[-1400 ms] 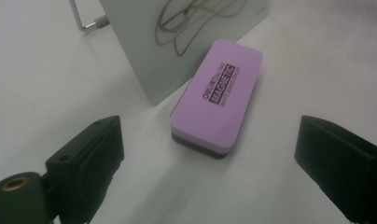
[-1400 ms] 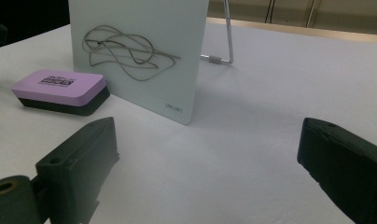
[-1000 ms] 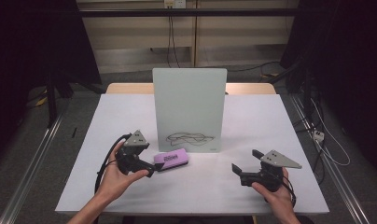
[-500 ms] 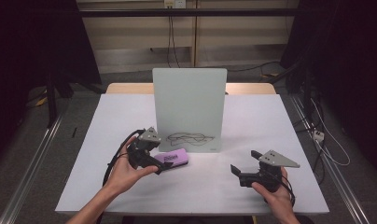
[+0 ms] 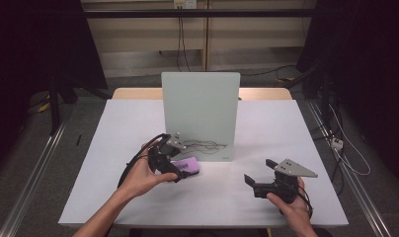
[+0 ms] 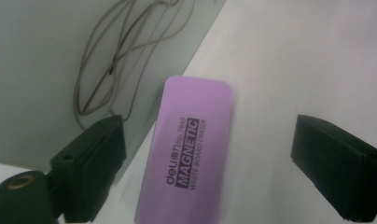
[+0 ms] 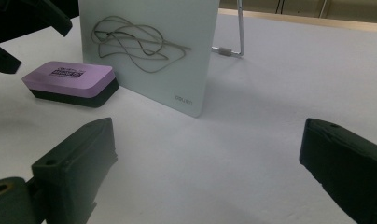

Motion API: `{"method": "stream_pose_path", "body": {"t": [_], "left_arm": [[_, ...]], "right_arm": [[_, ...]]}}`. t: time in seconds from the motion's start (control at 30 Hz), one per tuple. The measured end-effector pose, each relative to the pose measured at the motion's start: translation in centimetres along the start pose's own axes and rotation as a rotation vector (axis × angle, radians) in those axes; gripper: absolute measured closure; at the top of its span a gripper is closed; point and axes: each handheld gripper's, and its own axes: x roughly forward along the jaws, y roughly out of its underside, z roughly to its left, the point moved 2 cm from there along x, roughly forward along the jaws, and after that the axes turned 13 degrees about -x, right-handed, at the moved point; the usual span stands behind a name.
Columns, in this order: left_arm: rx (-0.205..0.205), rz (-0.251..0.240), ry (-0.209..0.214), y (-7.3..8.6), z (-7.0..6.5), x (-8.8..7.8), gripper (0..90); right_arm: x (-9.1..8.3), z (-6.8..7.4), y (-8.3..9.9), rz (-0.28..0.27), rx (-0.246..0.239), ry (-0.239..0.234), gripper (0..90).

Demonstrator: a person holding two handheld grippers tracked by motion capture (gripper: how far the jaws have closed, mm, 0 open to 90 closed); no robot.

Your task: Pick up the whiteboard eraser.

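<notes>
A broad white table [image 5: 138, 128] with a matte, faintly grainy top spreads out under both grippers, its wooden edge showing at the far side. Beyond the left gripper [image 5: 180, 170], close ahead of its tips, stands the next largest thing: a flat rectangular whiteboard [image 5: 201, 106] with rounded corners and a smooth, slightly glossy pale face, propped upright on a thin bent metal leg [image 7: 233, 46]. Low on that face, just ahead and to the left of the left gripper's own jaws, runs a looping grey scribble [image 6: 112, 60] of thin marker lines. The right gripper [image 5: 259, 180], a blocky black tool topped by a grey three-cornered plate, rests low near the table well to the right of the board; its chunky, dull black jaws stand wide apart with bare table between them. The left gripper is held over the table with its jaws wide, and they have just been closing in; the eraser [image 6: 186, 154] lies between them, a gap showing on either side. That eraser, the smallest thing, is an oblong block with rounded corners, a smooth lilac plastic top printed with dark lettering and a darker felt-like pad beneath, lying flat on the table just beside the board's foot.
</notes>
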Motion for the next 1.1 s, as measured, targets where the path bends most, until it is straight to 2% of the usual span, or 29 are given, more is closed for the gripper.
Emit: {"method": "stream_pose_path", "body": {"t": [0.03, 0.1, 0.2, 0.33, 0.4, 0.47, 0.57, 0.67, 0.73, 0.8, 0.87, 0.9, 0.97, 1.1], "left_arm": [[-0.010, 0.021, 0.003, -0.1, 0.2, 0.1, 10.6], [0.012, 0.048, -0.005, -0.2, 0.2, 0.3, 10.7], [0.021, 0.069, -0.003, -0.1, 0.1, 0.6, 14.6], [0.041, 0.072, 0.004, 0.1, 0.1, 0.3, 17.6], [0.032, 0.077, 0.011, 0.3, 0.3, 0.6, 18.8], [0.053, 0.098, 0.009, 0.4, 0.4, 1.1, 19.9], [0.060, 0.126, 0.004, 0.5, 0.1, 1.5, 20.9], [0.072, 0.121, 0.005, 0.5, 0.0, 1.8, 22.5], [0.080, 0.134, -0.002, 0.5, 0.1, 2.1, 22.6], [0.078, 0.153, -0.005, 0.5, 0.2, 2.3, 23.5], [0.071, 0.138, -0.002, 0.5, 0.5, 2.3, 26.8], [0.060, 0.130, 0.006, 0.4, 0.6, 2.2, 31.3], [0.061, 0.134, 0.015, 0.3, 0.9, 2.2, 31.4], [0.054, 0.135, 0.008, 0.3, 0.9, 2.3, 31.1]], "right_arm": [[0.0, 0.0, 0.0, 0.000, 0.000, 0.000, 3.6], [0.0, 0.0, 0.0, -0.001, -0.002, -0.006, 3.6], [0.0, 0.1, 0.0, -0.002, -0.005, -0.007, 3.6], [0.0, 0.1, 0.0, -0.002, -0.004, -0.010, 3.6], [0.0, 0.1, 0.0, -0.001, -0.008, -0.012, 3.6], [0.1, 0.1, 0.0, 0.001, -0.006, -0.011, 3.6], [0.1, 0.1, 0.0, 0.004, -0.010, -0.010, 3.6], [0.1, 0.1, 0.0, 0.008, -0.010, -0.005, 3.6], [0.2, 0.1, 0.0, 0.009, -0.008, -0.004, 3.6], [0.1, 0.1, 0.0, 0.010, -0.012, -0.006, 3.6], [0.1, 0.2, 0.0, 0.007, -0.012, -0.008, 3.6], [0.1, 0.1, 0.0, 0.009, -0.014, -0.008, 3.6], [0.1, 0.1, 0.0, 0.010, -0.013, -0.007, 3.6], [0.2, 0.1, 0.0, 0.016, -0.015, 0.002, 3.6]]}}
